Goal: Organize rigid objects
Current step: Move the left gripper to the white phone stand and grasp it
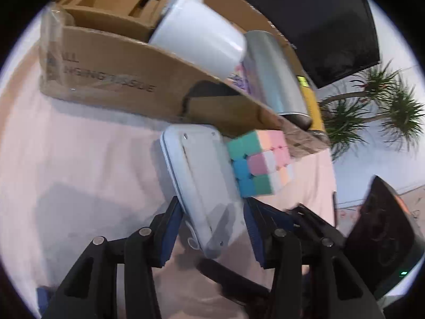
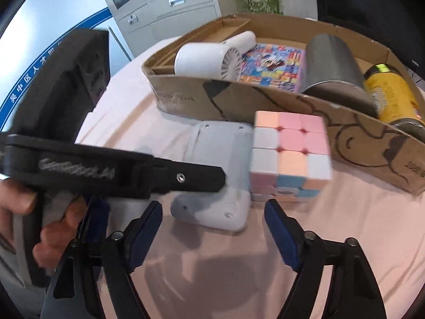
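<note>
- Pink cloth is spread over the table, and a low cardboard box is seen at its far side, with grey cabinets and a plant behind.
- Already lying in the box: a white handheld fan, a colourful printed pack, a steel cylinder on its side and a yellow jar.
- Two things are left on the cloth just in front of the box: a pale grey device, lying back-up, and a pastel puzzle cube touching its right edge.
- The left gripper is placed around the near end of the grey device; its blue pads are seen on either side of the body, close to or against it, though a firm clamp cannot be confirmed through the blur.
- The device's long axis is judged to run away from the left jaws toward the box, tilted slightly left, so a lift and forward carry appears to be what is called for.
- The right gripper is held with jaws wide apart and nothing between them; the device and the cube lie just ahead of its tips.
- The cube is found ahead and a little right of the right jaws, so the right hand is judged the nearer one for it.
- Contact between cube and device is flagged as a risk: the cube may be dragged when the device is raised.
</note>
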{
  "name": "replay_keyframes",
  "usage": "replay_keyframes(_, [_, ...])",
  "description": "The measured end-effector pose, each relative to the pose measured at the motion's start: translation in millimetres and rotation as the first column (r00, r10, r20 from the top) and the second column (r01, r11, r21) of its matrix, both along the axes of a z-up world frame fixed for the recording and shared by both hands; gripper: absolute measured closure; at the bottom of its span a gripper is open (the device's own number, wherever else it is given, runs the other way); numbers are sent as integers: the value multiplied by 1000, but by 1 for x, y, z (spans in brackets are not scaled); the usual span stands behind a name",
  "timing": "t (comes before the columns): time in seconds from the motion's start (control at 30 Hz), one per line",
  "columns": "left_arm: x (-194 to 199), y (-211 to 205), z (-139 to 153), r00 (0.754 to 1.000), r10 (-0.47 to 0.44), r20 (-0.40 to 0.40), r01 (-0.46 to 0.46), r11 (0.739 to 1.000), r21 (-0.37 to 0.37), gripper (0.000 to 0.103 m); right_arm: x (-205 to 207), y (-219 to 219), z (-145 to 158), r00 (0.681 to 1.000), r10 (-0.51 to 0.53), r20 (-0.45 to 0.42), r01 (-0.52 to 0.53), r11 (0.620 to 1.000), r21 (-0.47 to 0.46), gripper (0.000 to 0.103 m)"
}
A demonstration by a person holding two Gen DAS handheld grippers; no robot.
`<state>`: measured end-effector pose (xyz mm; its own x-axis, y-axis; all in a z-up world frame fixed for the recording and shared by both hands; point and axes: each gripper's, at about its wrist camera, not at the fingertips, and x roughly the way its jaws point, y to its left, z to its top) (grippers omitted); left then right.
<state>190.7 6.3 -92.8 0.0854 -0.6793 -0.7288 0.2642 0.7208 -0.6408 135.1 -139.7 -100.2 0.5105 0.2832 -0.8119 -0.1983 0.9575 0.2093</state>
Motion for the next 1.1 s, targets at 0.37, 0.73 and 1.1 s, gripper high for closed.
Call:
replay_keyframes(0.37, [-41, -45, 40, 983, -168, 76, 175, 980, -100, 65, -28, -43, -12, 989, 18, -147, 34, 939, 343, 74])
replay_keyframes(0.73, [-46, 10, 22, 997, 59, 39, -59, 998, -12, 30, -63, -53, 24, 998, 6, 65, -7, 1000, 10, 23])
replay_keyframes(1.1, [-56, 14, 4, 995, 97, -33, -98, 995, -28, 30, -37, -27, 4, 987, 157, 17, -155, 982, -113, 35])
